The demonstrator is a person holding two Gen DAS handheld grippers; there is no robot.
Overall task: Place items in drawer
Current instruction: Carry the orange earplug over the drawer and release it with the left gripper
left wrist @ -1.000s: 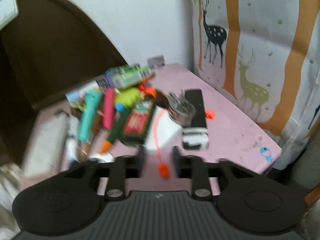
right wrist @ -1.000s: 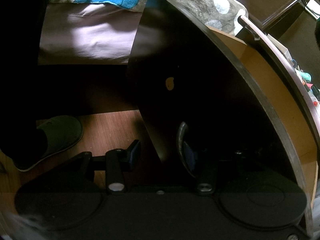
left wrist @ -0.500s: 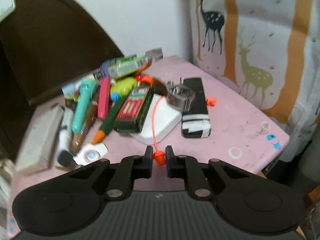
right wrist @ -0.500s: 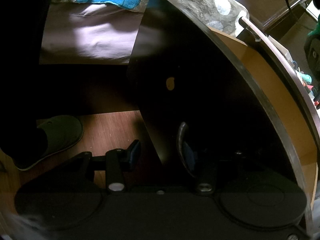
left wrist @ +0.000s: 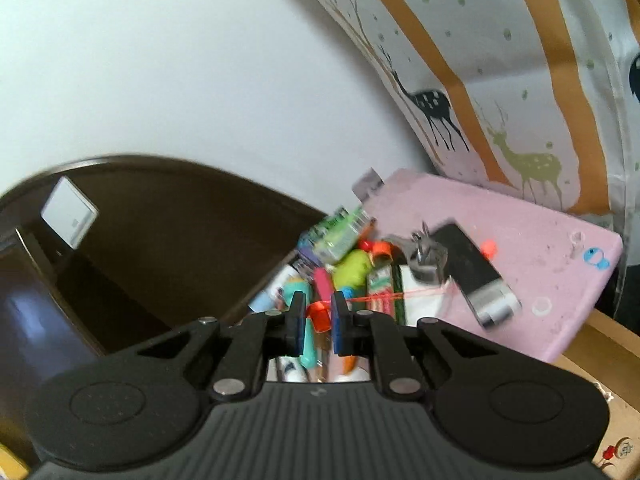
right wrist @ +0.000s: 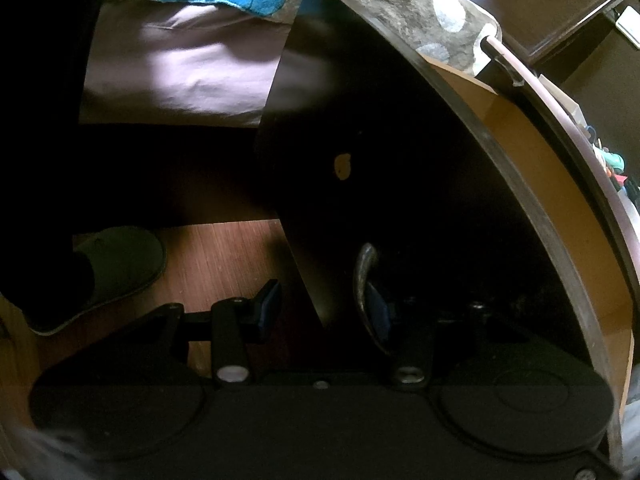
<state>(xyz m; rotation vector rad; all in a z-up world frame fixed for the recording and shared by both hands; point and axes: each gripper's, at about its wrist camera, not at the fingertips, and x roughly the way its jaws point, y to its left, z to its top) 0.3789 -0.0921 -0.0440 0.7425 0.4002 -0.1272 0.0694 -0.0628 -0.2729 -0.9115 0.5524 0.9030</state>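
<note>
My left gripper point(left wrist: 316, 320) is shut on an orange earplug point(left wrist: 319, 314), lifted above the pink tabletop point(left wrist: 552, 240). Its thin orange cord point(left wrist: 380, 297) stretches right over a white box point(left wrist: 424, 298) towards a second orange plug point(left wrist: 489, 247). A pile of pens, tubes and packets point(left wrist: 344, 256) lies behind, beside a black device point(left wrist: 468, 264) and metal keys point(left wrist: 426, 256). My right gripper point(right wrist: 322, 310) is open at the pulled-out drawer's dark front point(right wrist: 380, 140). The panel's lower corner sits between its fingers, and the metal handle point(right wrist: 362, 276) lies against the right finger.
A deer-print curtain point(left wrist: 500, 80) hangs right of the table and a dark headboard point(left wrist: 160, 220) stands left. The drawer's tan inside point(right wrist: 532, 152) shows at the right. A slippered foot point(right wrist: 120, 256) rests on the wooden floor, below a bed cover point(right wrist: 180, 72).
The left gripper closed on the orange plug, then rose and rolled, drawing the cord taut above the table. The right gripper has not moved.
</note>
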